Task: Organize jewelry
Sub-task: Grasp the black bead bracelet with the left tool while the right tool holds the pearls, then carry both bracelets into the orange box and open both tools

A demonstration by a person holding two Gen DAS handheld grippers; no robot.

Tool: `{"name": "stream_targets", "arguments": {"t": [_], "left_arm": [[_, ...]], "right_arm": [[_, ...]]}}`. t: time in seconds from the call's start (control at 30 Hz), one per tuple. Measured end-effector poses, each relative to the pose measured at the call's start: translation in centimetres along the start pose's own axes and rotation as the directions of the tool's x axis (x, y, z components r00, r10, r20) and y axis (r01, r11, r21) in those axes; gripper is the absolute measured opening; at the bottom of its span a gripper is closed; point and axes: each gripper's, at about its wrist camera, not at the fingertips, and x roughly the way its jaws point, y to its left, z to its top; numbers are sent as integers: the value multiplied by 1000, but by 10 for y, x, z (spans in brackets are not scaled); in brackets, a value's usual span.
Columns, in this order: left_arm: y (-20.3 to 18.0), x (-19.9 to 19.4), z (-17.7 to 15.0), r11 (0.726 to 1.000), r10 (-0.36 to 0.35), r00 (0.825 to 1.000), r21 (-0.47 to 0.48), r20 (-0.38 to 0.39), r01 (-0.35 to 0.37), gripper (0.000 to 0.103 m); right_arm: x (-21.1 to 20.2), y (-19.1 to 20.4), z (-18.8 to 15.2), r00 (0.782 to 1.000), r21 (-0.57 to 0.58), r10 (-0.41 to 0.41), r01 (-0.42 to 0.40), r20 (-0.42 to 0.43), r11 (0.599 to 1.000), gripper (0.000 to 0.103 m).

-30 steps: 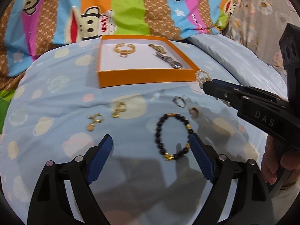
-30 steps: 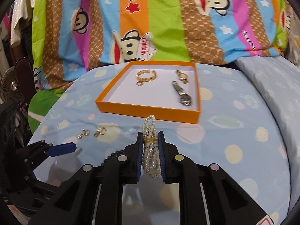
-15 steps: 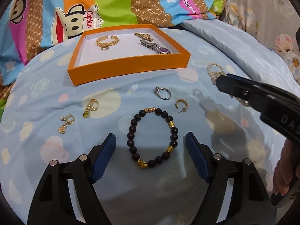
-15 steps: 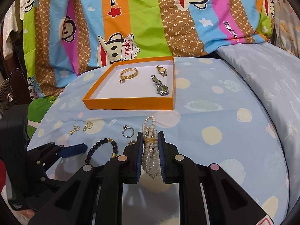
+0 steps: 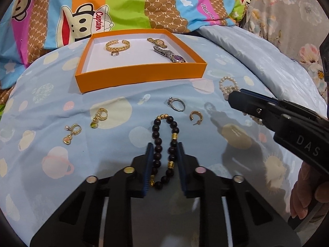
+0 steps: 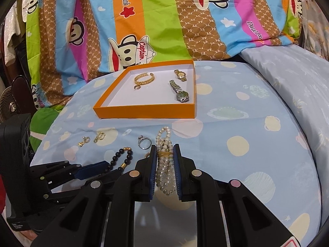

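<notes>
I work on a bed under a pale blue sheet [image 6: 246, 123] dotted with cream and pink planets. Behind the sheet a striped cartoon-monkey quilt [image 6: 164, 20] rises like a backdrop. Right of that quilt I see grey floral fabric [image 5: 287, 10]. Left of the quilt a fan [image 6: 10, 105] stands beside hanging clothes [image 6: 12, 41]. Light glares softly off the sheet.

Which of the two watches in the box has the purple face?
The silver watch, lying nearer the front wall of the orange box. The gold watch behind it is smaller, with a pale gold face.
</notes>
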Motion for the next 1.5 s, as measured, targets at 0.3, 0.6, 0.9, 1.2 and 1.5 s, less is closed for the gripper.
{"name": "stream_targets", "arguments": {"t": [0.3,0.6,0.9,1.2,1.5], "left_arm": [[0,-12,2,999,-42,999,-7,22,42,7],[0,-25,7,999,-53,997,-3,48,53,7],[2,-51,23,997,-77,992,3,99,77,7],[8,-83,62,998,-58,974,30,218,53,7],[27,-76,118,999,14,943,26,331,-24,7]], "right_arm": [[-3,4,0,1000,0,9,-9,9,1000,15],[-8,4,2,1000,4,8,-8,22,1000,15],[-15,5,10,999,-1,8,-8,53,1000,15],[-8,6,40,996,-13,18,-17,84,1000,15],[27,8,80,996,-8,39,-38,85,999,15]]}}
